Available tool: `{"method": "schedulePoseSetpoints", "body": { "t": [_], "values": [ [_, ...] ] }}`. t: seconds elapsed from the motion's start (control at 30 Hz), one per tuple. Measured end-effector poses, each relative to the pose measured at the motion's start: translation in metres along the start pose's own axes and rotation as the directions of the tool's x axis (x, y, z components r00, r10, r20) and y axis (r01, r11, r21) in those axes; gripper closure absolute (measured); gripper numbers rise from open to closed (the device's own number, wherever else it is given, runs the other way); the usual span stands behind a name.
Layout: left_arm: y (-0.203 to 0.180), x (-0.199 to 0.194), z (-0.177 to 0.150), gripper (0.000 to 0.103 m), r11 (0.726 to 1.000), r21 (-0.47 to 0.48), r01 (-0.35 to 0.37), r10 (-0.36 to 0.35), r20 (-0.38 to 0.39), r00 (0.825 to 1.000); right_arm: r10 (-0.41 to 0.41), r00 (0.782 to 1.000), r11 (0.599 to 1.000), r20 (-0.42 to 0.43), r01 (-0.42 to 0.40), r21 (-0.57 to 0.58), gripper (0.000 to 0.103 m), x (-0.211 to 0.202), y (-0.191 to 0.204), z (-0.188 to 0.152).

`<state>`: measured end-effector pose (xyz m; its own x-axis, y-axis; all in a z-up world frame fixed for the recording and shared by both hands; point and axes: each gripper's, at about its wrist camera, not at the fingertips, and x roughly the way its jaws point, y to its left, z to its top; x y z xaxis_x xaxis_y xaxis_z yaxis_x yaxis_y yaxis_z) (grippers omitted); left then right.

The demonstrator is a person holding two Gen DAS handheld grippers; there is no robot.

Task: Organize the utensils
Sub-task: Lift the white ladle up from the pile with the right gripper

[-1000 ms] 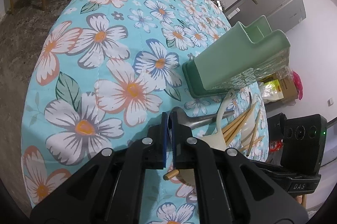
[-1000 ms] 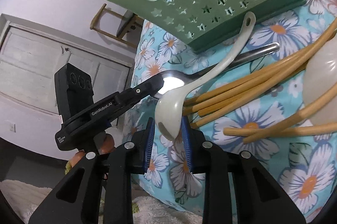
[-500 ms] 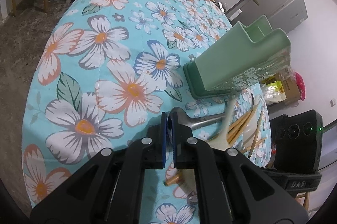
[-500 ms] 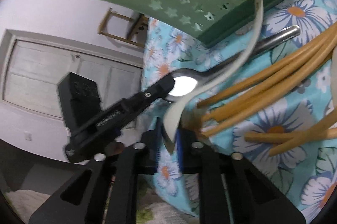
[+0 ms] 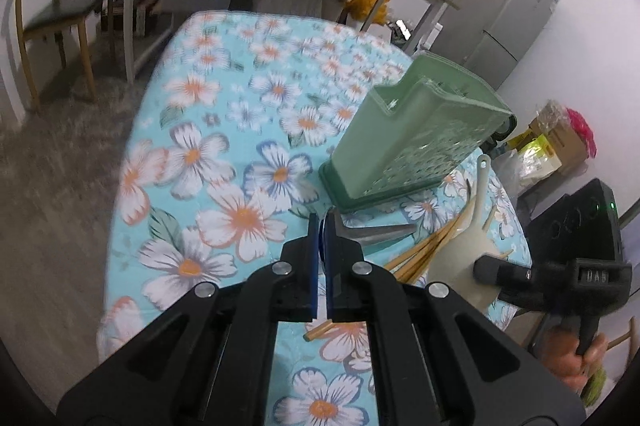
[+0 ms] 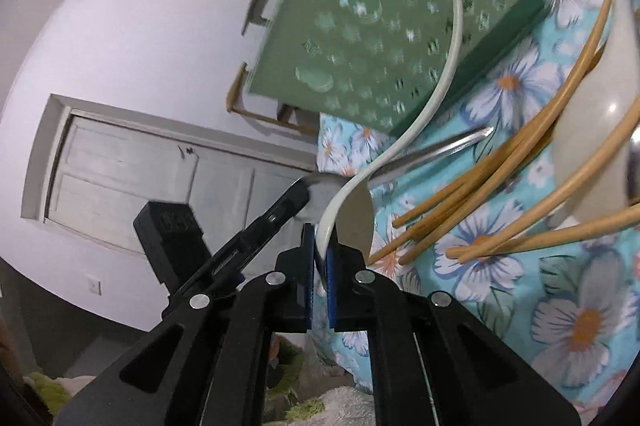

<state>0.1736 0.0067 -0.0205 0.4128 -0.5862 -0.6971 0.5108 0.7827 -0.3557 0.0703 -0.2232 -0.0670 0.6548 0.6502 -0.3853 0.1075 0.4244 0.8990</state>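
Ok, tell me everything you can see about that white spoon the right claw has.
The white spoon looks like smooth cream plastic or ceramic, with a deep bowl and a long curved handle. The right claw pinches its bowl edge-on. Its handle arches up in front of the green holder and crosses over the metal spoon.

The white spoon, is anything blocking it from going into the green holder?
Nothing visible blocks it. The white spoon, pinched in the right gripper, is lifted with its handle across the green holder's starry side. The chopsticks lie off to the side on the cloth.
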Motion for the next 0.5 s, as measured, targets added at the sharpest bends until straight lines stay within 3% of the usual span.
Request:
{"method": "schedulePoseSetpoints", "body": {
  "t": [0.27,0.5],
  "values": [
    [-0.024,-0.075,0.021,0.101,0.989,0.141,-0.052,0.034,0.129,0.991,0.023,0.995,0.999,0.098,-0.018,-0.048,0.098,-0.054,0.003,-0.003],
    [-0.046,-0.141,0.055,0.101,0.963,0.241,-0.118,0.050,0.272,0.961,0.040,0.989,0.998,0.143,-0.031,-0.061,0.098,-0.078,-0.003,-0.008]
  ]
}}
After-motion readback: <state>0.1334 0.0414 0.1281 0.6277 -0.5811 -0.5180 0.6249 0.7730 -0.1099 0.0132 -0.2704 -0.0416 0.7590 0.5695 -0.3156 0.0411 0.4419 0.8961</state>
